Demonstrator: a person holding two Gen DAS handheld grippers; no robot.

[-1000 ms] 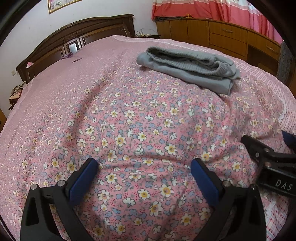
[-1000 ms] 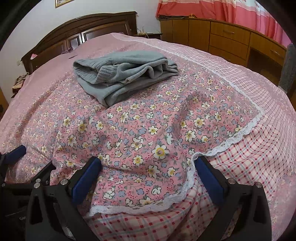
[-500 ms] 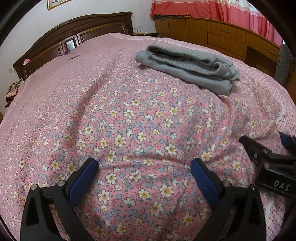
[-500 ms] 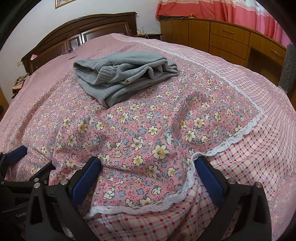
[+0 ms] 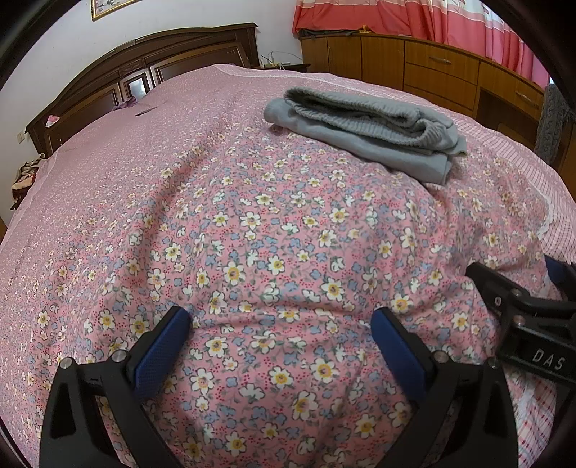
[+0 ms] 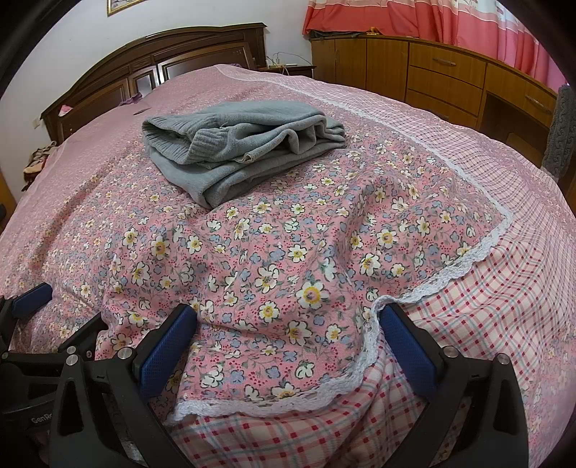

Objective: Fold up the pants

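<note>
Lying folded pants [image 5: 363, 131] beyond left hand-held gripper [image 5: 280, 345].

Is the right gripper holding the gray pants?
No, the right gripper is open and empty, and the gray pants lie folded farther up the bed.

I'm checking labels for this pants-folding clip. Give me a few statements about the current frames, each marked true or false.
1. The grey pants lie folded in a bundle on the floral bedspread. True.
2. The left gripper is shut on the pants. False: it is open, apart from them.
3. The right gripper is open and holds nothing. True.
4. The pants hang over the wooden headboard. False: they rest on the bed.
5. The curtain is blue. False: it is red and pink.
</note>
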